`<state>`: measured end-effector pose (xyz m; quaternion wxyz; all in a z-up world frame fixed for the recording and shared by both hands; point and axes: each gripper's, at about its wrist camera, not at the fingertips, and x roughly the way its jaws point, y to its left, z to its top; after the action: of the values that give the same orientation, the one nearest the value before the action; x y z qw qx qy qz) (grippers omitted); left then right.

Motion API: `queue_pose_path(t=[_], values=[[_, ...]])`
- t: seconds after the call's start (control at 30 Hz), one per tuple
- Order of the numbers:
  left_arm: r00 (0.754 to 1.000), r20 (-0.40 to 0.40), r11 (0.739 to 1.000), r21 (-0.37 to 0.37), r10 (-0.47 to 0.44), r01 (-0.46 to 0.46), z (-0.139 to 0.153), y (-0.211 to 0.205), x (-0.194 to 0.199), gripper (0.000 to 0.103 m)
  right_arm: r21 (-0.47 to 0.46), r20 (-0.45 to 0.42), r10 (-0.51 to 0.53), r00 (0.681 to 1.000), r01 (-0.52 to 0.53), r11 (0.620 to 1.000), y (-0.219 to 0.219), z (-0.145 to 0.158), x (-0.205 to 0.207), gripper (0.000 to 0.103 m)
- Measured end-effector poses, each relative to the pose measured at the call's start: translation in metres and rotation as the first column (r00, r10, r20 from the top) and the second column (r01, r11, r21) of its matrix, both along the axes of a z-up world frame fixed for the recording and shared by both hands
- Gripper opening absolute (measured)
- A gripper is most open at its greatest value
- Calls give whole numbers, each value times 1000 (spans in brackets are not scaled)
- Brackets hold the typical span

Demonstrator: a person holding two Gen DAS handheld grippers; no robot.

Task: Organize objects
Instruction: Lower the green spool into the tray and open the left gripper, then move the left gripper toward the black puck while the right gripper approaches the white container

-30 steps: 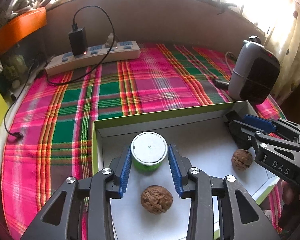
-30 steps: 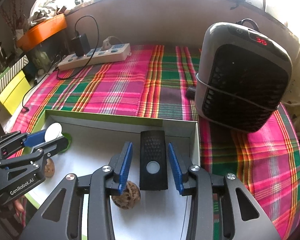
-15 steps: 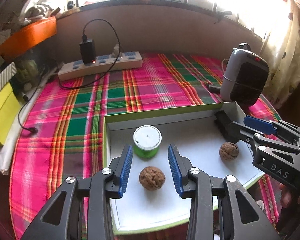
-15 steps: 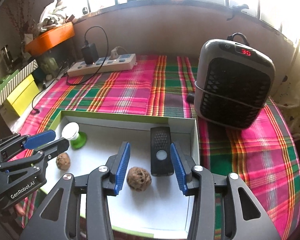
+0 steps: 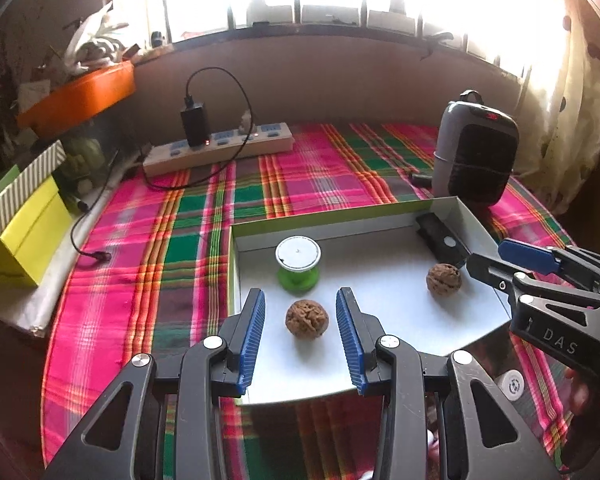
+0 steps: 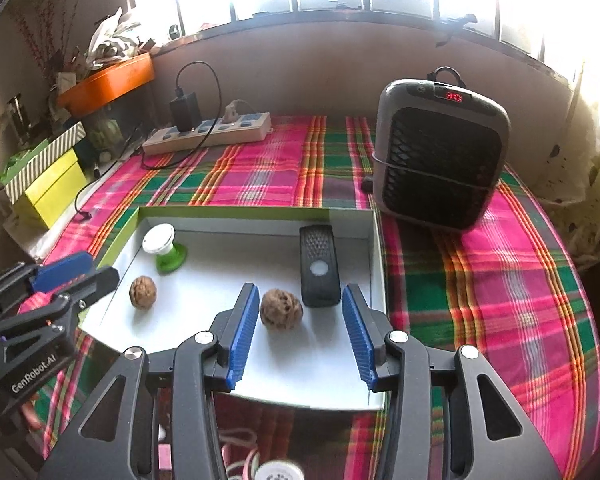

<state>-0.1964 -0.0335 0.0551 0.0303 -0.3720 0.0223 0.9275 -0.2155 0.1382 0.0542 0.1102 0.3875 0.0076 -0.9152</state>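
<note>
A shallow white box with a green rim (image 5: 340, 222) (image 6: 236, 213) lies on the plaid cloth. In it are a green spool with a white top (image 5: 298, 259) (image 6: 163, 249), two walnuts (image 5: 307, 317) (image 5: 443, 277) (image 6: 281, 309) (image 6: 143, 291) and a black remote (image 5: 440, 240) (image 6: 319, 266). My left gripper (image 5: 300, 322) is open and empty, raised above the box's near edge, with one walnut between its fingers in view. My right gripper (image 6: 298, 318) is open and empty, raised near the other walnut and the remote. Each gripper shows in the other's view (image 5: 540, 276) (image 6: 48, 284).
A grey heater (image 5: 476, 148) (image 6: 440, 156) stands right of the box. A power strip with a black charger (image 5: 220, 148) (image 6: 208, 132) lies at the back. A yellow box (image 5: 24, 228) and an orange tray (image 5: 80, 96) are on the left. A window wall runs behind.
Both grippers have pulled back and up from the box. The left one has left the green spool, the right one the black remote; both objects stay in the box.
</note>
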Motion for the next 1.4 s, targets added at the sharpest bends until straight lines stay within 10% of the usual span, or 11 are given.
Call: queue_pose_path(t=[0.9, 1.4], values=[[999, -41, 998, -59, 2, -4, -6, 8, 66, 35, 24, -45, -8, 999, 9, 1000, 6, -3, 71, 45], [997, 16, 989, 131, -73, 71, -19, -4, 87, 40, 21, -22, -13, 1000, 13, 1000, 11, -13, 96, 53]])
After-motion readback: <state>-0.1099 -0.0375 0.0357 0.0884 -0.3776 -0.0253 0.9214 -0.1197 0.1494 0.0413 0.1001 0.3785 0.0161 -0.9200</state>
